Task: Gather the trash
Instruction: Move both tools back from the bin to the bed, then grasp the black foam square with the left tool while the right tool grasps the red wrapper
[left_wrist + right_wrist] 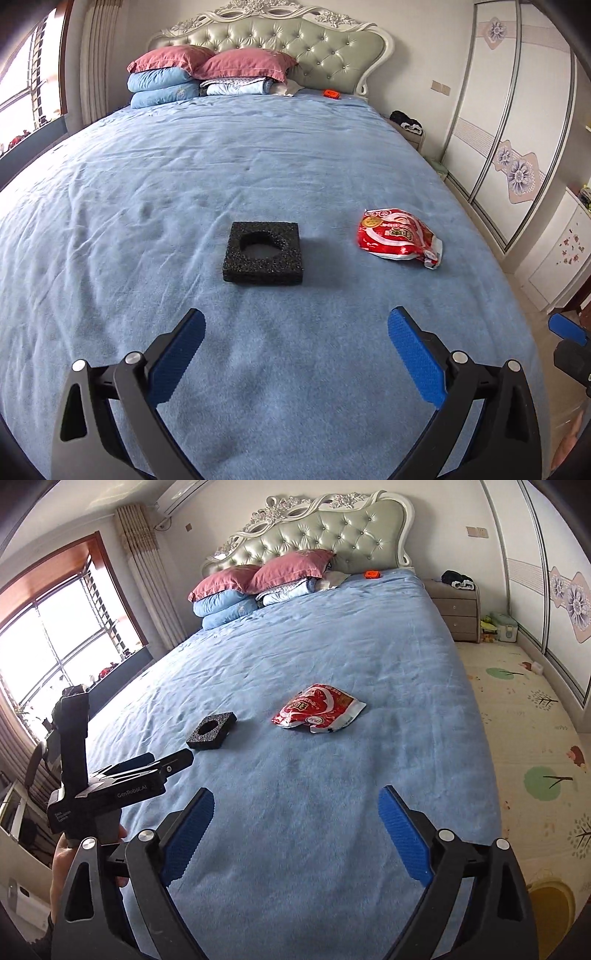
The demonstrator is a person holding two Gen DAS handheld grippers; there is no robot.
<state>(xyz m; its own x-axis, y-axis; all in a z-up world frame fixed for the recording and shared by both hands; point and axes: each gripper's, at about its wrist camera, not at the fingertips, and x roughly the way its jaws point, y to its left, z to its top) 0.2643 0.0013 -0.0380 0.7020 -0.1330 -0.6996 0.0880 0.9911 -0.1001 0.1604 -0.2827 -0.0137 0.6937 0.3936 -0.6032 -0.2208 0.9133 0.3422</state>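
Lying on wrinkly blue bed [258, 166]: black foam square [264, 253], red snack bag [400, 238]. Left tool [295, 325] wide, reads "GenRobot.AI"; right tool [295, 805] wide.

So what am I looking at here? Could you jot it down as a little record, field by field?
Place: bedroom, wide bed with blue bedspread
Trash item one: square black foam block with a round hole, lying flat
Trash item two: crumpled red and white snack bag, apart from the block, towards the wardrobe side
Left gripper: open, empty, facing the block
Right gripper: open, empty, facing the bag
Also on the bed: stacked pink and blue pillows, small orange object near the headboard
Progress: nothing picked up yet
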